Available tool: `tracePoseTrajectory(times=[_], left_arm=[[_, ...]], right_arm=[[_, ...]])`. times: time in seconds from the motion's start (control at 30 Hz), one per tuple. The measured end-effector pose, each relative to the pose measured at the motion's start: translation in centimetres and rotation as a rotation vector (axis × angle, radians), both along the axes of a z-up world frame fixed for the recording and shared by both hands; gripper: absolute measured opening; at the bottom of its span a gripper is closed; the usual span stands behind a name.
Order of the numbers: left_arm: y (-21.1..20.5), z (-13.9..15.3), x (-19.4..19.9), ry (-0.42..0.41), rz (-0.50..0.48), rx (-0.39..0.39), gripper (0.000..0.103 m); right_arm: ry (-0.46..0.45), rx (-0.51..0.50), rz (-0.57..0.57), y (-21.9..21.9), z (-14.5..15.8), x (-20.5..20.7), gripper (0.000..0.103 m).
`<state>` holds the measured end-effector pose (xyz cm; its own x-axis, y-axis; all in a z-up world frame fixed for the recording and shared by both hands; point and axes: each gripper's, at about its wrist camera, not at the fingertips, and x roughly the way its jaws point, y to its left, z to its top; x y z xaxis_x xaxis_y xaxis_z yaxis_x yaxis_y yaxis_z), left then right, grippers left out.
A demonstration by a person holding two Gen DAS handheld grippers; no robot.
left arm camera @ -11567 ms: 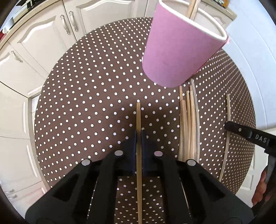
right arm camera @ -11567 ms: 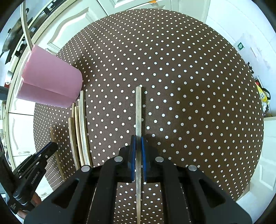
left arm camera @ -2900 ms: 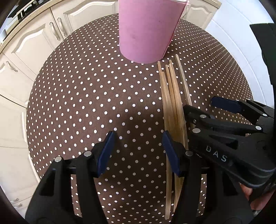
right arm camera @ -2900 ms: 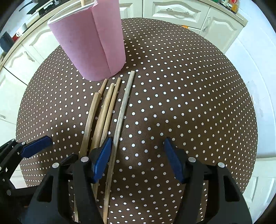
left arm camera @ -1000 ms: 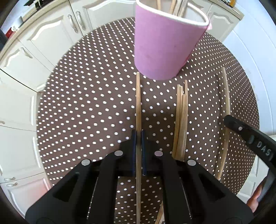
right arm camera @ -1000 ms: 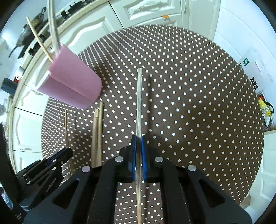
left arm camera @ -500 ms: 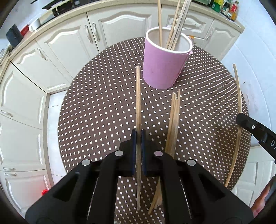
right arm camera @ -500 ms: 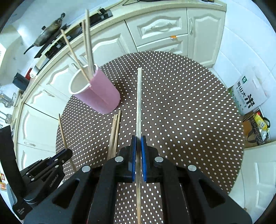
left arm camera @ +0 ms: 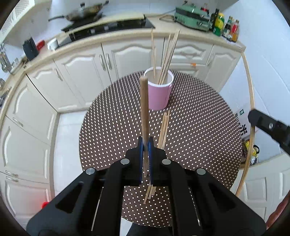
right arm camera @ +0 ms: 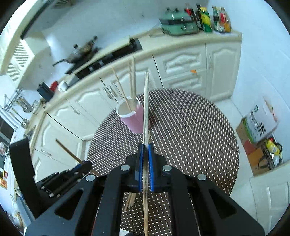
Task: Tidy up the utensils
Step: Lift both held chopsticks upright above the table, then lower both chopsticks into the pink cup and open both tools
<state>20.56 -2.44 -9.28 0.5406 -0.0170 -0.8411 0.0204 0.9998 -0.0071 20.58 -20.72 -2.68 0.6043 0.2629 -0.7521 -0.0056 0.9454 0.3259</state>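
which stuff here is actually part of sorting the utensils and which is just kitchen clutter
Part of the job:
- left gripper, shut on a chopstick
- right gripper, shut on a pale stick
- pink cup already holding sticks
- loose sticks on the dotted table

Just lying about:
- pan on the stove
- green appliance
- bottles
- rice bag on the floor

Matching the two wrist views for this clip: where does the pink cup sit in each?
Left wrist: pink cup upper centre, just right of the held stick's tip.
Right wrist: cup left of centre, partly behind the held stick.
Shared landmark: the dotted round table beneath it.
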Motion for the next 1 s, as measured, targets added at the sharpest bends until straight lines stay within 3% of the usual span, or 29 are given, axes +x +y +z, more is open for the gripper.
tracePoseTrajectory(times=[0.23, 0.43, 1.0], left_arm=[[-0.9, 5.1, -2.7, -0.140, 0.000, -0.002, 0.006], [-1.5, 7.4, -2.9, -0.204, -0.014, -0.020, 0.006], [-0.6, 12.6, 4.6, -0.322, -0.025, -0.026, 0.006]], right_arm=[[-0.123, 0.009, 0.014, -0.3, 3.6, -1.3, 0.005], [-0.194, 0.035, -0.006, -0.9, 5.8, -1.4, 0.005], [-0.458, 0.034, -0.007, -0.3, 12.6, 4.3, 0.005]])
